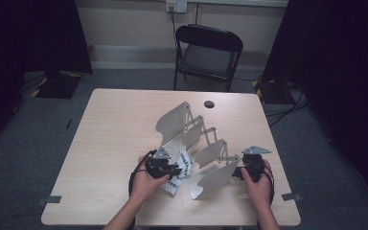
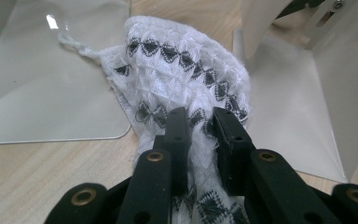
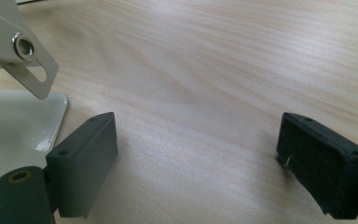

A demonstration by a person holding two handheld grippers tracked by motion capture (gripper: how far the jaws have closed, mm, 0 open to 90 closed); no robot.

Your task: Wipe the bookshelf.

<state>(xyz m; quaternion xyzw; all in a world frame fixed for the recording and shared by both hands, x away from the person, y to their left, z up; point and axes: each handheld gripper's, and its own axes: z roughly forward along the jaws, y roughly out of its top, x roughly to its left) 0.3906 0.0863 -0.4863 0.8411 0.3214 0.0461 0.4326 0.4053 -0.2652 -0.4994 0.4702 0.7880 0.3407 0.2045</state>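
Observation:
A white knitted cloth (image 2: pixel 186 70) with rows of black diamond shapes lies bunched among the plates of a white metal folding rack (image 1: pixel 196 143). The cloth (image 1: pixel 181 167) sits at the rack's near-left end. My left gripper (image 2: pixel 199 126) is shut on the cloth's near part, with fabric squeezed between both pads. In the high view the left gripper (image 1: pixel 165 167) rests at the rack's left side. My right gripper (image 3: pixel 196 154) stands open over bare wood, nothing between its jaws. It (image 1: pixel 249 170) sits beside the rack's near-right plate.
The light wooden table (image 1: pixel 115 129) has a small dark round hole (image 1: pixel 209 104) near its far edge. A black folding chair (image 1: pixel 206 55) stands beyond the table. Grey carpet and cables surround it. A rack bracket with a rivet (image 3: pixel 25 46) is close to my right gripper's left jaw.

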